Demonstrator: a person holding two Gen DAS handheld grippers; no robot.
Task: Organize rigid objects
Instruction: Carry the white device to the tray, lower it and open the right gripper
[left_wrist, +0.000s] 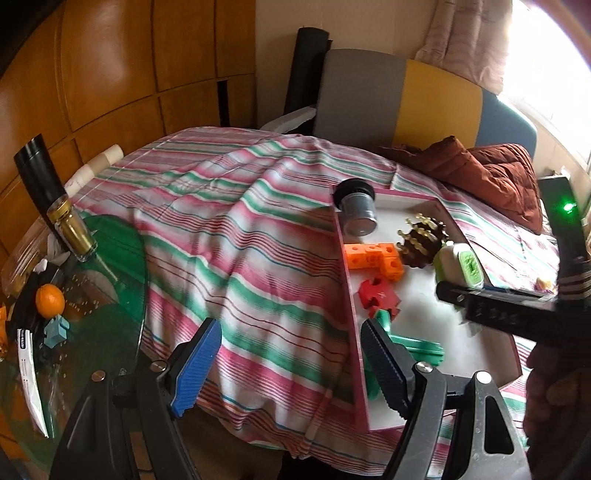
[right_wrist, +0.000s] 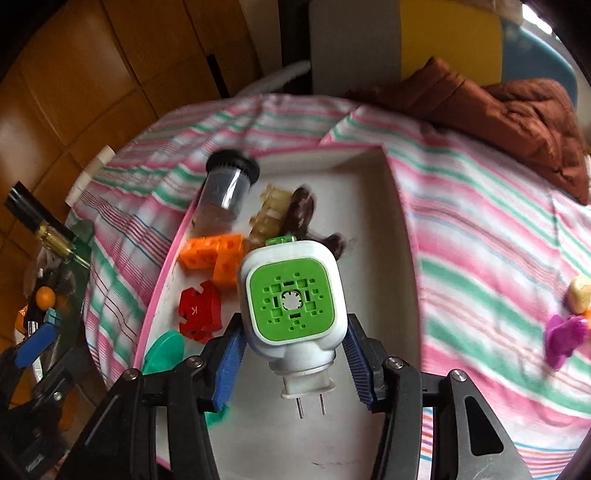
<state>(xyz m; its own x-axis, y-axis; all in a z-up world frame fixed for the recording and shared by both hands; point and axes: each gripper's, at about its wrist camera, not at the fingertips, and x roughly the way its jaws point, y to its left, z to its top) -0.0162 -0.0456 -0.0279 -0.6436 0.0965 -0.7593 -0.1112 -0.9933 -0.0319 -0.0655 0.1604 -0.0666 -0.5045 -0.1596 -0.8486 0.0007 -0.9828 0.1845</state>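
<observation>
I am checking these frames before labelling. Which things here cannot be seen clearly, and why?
- Green plastic pieces: left wrist view, partly behind the left gripper's finger; shape unclear.
- Brown and amber item: right wrist view, motion blur; kind unclear.
- Purple toy: right wrist view, blurred near the frame edge.
- Clutter around the orange: left wrist view, small and distorted.
- Plug-in device: its far side is hidden; it sits between the right gripper's pads.

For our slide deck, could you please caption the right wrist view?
Right tongs hold a green-faced plug above the pink-rimmed tray of toys.
</observation>
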